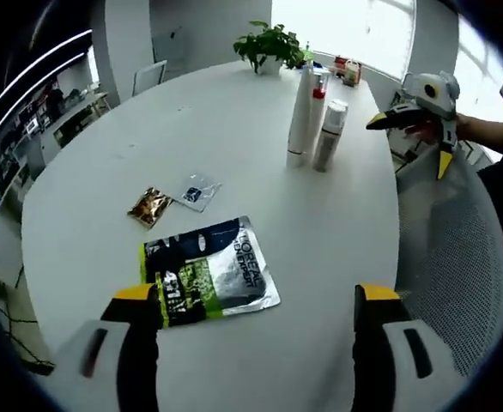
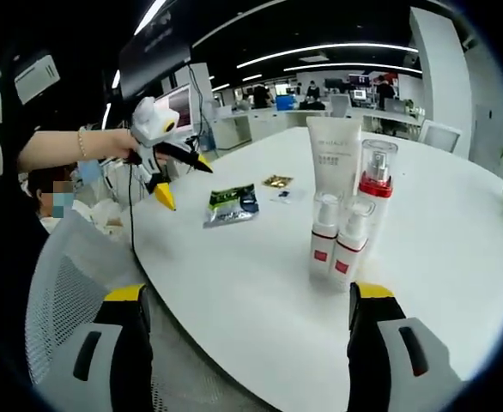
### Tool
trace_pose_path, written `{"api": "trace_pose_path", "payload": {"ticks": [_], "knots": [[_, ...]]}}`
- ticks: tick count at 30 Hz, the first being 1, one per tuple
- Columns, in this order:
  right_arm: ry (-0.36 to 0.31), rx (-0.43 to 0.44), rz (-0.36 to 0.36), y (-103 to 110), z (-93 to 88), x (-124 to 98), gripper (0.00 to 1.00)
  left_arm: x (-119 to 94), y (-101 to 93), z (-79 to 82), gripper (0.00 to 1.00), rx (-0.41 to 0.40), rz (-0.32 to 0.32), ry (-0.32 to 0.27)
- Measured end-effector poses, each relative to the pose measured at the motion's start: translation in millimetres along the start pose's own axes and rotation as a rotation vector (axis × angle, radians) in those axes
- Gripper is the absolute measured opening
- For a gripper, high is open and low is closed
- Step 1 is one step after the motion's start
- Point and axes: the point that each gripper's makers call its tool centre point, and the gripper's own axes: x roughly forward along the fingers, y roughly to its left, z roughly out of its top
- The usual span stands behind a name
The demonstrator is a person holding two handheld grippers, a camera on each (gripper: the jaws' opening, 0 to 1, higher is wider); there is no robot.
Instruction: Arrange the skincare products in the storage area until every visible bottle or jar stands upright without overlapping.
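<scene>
Hand-held gripper (image 1: 257, 305) gaping over foil pouch (image 1: 209, 270); four bottles (image 2: 348, 219) upright opposite.

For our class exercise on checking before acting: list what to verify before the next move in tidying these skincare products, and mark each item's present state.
1. Left gripper open and empty: ok.
2. Right gripper open and empty: ok.
3. White tube, clear-capped bottle and two small spray bottles upright: ok.
4. Bottles free of overlap: cannot tell; they stand tightly grouped.
5. Large sachet and two small sachets arranged: not ok, lying flat and scattered.
6. Table space beside the bottles: ok.
</scene>
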Motion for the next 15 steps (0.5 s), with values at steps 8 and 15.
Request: {"api": "trace_pose_path", "payload": {"ticks": [8,15], "knots": [[0.031,0.000,0.005,1,-5.8,2,0.95,15,18.8,-6.3,0.89,0.171,-0.045,0.114],[0.027,0.019,-0.002,-1,-6.1,2,0.94,29,28.2,-9.5,0.86,0.201,-0.053,0.148]]}}
